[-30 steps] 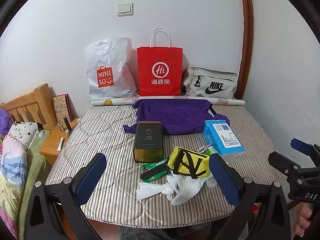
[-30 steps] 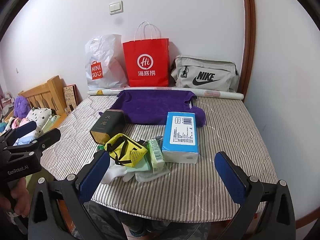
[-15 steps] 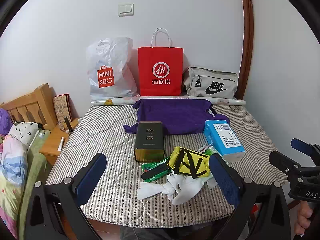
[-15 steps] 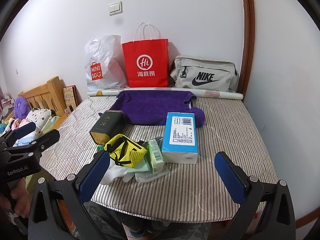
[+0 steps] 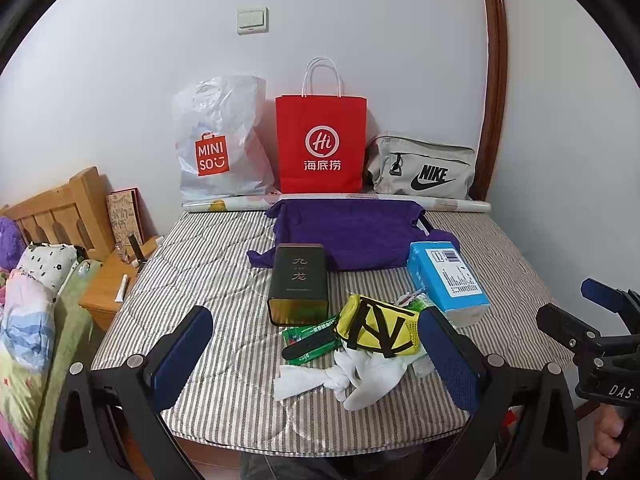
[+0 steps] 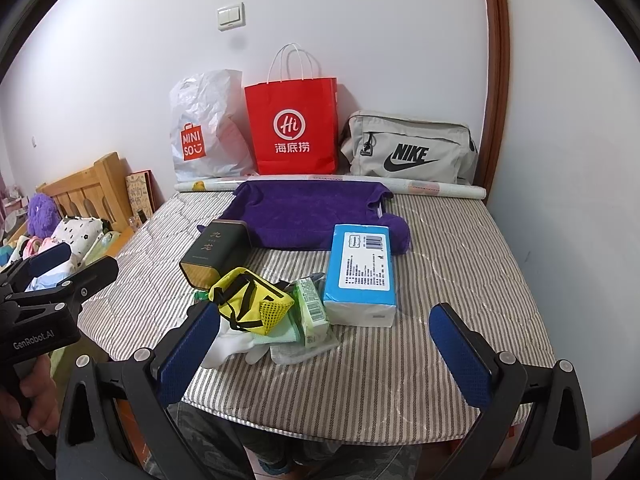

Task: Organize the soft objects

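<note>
Both handheld grippers hover at the near edge of the striped mattress [image 5: 208, 264], and almost nothing has changed over the past second: the views have drifted only slightly, and every item lies where it did. The left gripper [image 5: 316, 356] holds its jaws wide and empty, framing the heap of soft things; the right gripper [image 6: 324, 354] does likewise, its jaws spread and holding nothing.

The jumble sits near the front of the mattress: a yellow mesh pouch [image 5: 376, 328] with black straps rests on crumpled white cloth [image 5: 352, 376], touching a green packet [image 5: 308, 338] and a pack of green tissues [image 6: 310, 312]. Just behind stand a dark tea tin [image 5: 300, 284] and a blue tissue box [image 6: 362, 268]. A purple towel [image 5: 352, 236] lies spread farther back, in front of the red paper bag [image 5: 320, 144], the Miniso bag [image 5: 220, 144] and the grey Nike bag [image 5: 424, 168] against the wall.

The stillness suggests sorting has not begun; no item is gripped, and the first pick remains open.
</note>
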